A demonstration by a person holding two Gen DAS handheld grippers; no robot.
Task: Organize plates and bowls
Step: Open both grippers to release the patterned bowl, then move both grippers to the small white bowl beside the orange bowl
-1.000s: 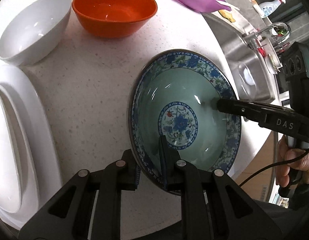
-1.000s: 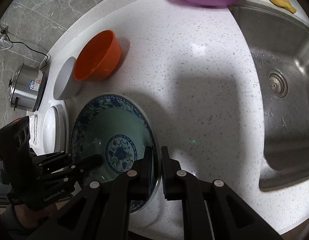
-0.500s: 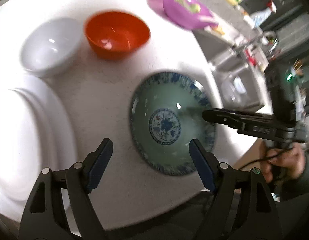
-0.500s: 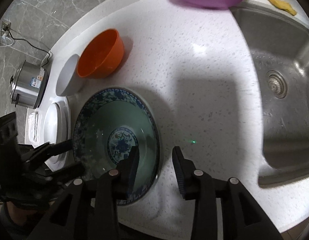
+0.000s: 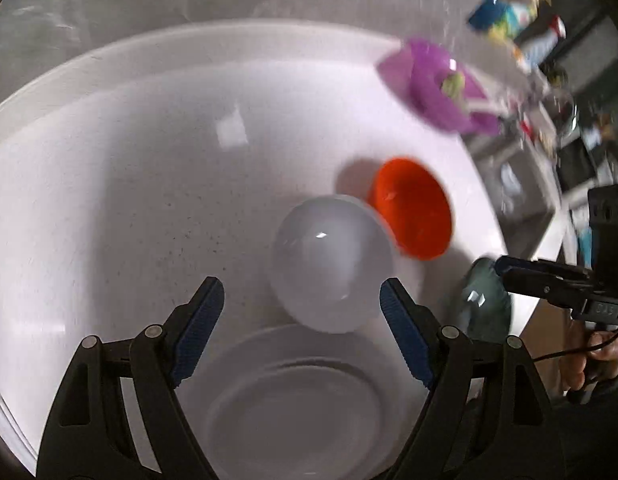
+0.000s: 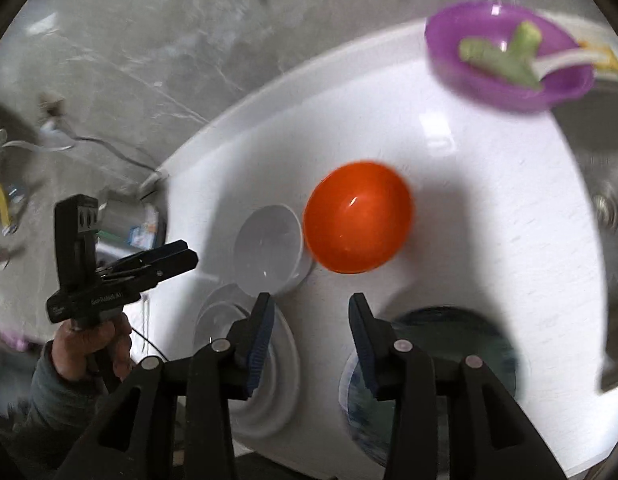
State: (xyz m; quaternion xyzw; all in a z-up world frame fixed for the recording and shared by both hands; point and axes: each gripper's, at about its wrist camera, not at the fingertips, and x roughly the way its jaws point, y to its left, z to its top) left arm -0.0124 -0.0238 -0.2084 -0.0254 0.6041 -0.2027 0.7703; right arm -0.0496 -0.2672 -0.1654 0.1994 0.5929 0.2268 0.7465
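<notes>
A white bowl sits on the white counter with an orange bowl touching its right side. A stack of white plates lies nearest the camera. My left gripper is open and empty above the near edge of the white bowl. In the right wrist view my right gripper is open and empty above the counter, between the white plates and the blue-patterned green bowl. The orange bowl and white bowl lie just beyond it.
A purple bowl holding green vegetables and a white spoon stands at the back right beside the steel sink. A rice cooker stands at the left counter edge by the grey marble wall. Both views are motion-blurred.
Both grippers let go of the blue-patterned bowl, opened and lifted away. The left one swung left over the white bowl and plates; the right one rose and faces the orange bowl.
</notes>
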